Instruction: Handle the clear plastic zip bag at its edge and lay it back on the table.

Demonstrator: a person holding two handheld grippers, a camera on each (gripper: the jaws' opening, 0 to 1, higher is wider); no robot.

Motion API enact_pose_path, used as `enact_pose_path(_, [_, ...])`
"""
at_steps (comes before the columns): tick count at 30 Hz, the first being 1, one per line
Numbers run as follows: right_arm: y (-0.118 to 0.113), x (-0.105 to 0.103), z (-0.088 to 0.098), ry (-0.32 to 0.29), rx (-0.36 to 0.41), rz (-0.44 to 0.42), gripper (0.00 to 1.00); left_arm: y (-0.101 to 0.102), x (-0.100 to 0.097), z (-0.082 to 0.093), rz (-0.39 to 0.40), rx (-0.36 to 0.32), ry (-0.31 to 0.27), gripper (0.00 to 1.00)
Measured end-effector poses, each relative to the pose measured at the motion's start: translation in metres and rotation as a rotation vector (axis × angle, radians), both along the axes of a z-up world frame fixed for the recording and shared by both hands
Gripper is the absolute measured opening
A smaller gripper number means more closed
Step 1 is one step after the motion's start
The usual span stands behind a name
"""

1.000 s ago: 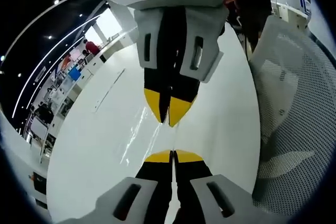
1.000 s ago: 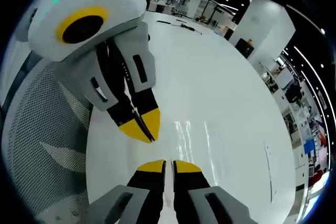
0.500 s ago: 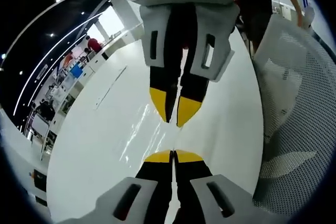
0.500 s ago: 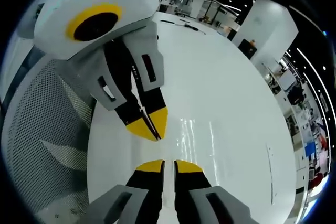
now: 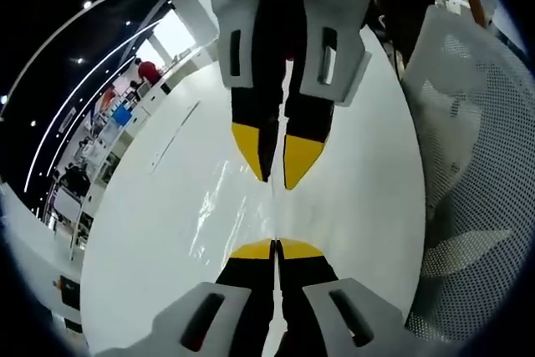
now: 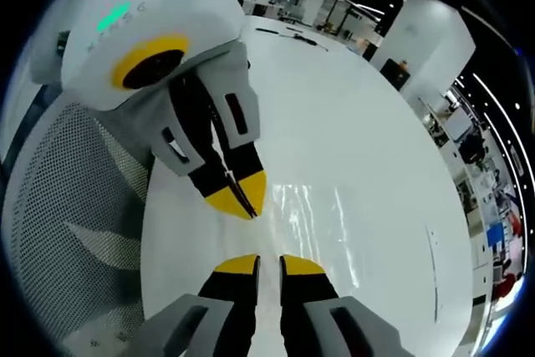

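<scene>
Bag (image 6: 313, 223) flat on white table (image 6: 351, 106); left claw (image 5: 274, 248) pressed together, right claw (image 6: 257, 263) slightly spread, tips facing.

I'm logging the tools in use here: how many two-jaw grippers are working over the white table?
2. The left gripper and the right gripper meet tip to tip over the zip bag on the table.

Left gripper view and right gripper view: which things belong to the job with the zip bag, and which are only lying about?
Belong to the job:
- clear plastic zip bag
- left gripper
- right gripper
- white table, where the bag goes back

Only lying about:
- white mesh chair beside the table
- thin dark items at the table's far end
</scene>
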State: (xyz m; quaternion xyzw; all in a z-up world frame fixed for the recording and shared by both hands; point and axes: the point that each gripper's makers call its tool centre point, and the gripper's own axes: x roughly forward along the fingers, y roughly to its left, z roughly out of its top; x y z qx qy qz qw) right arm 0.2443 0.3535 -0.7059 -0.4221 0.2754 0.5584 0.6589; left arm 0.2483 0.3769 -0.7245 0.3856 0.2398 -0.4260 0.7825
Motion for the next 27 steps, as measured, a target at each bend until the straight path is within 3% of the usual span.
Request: enact_pose_path(27, [-0.002,-0.011,-0.026,0.013,-0.023,-0.022,0.05,-0.004,-0.012,-0.012,-0.005,0.008,0.019,0.00])
